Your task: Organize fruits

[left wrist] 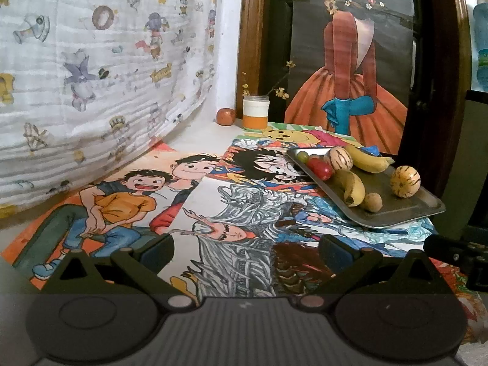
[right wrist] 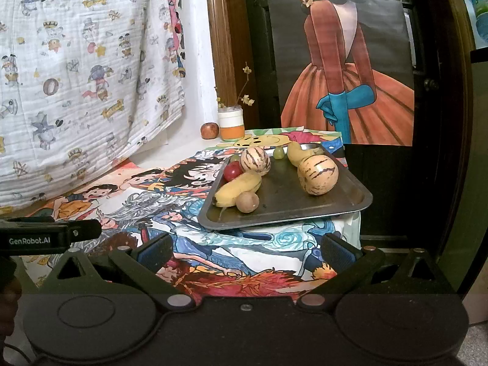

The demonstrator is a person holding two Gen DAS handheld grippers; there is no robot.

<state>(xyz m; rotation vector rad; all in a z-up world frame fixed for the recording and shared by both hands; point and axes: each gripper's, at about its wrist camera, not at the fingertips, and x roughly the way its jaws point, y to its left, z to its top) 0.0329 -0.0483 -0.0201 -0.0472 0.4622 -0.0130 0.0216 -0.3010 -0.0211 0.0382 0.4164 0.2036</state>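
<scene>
Grippers: my left gripper (left wrist: 247, 248) and right gripper (right wrist: 245, 248) both gape wide, holding nothing, low over the desk (right wrist: 189, 149).
Fruit: bananas (right wrist: 238, 187), striped melons (right wrist: 317, 175), tomatoes (right wrist: 233, 170) and grapes (right wrist: 278, 152) sit on the tray (right wrist: 350, 207), ahead of me.
Handling: I judge melons firm, round, prone to roll; bananas soft, take mid-body; tomatoes need light pressure.
Writing: "GenRobot.AI" on the left gripper's side.

- A home, likely a child's room: a cartoon-print blanket (left wrist: 100, 61) hangs ahead-left of the jaws.
- Hand-coloured drawings (right wrist: 170, 189) cover the table under them.
- A girl poster (right wrist: 344, 70) on a wooden door (left wrist: 253, 39) and a flower jar (left wrist: 255, 113) stand ahead.
</scene>
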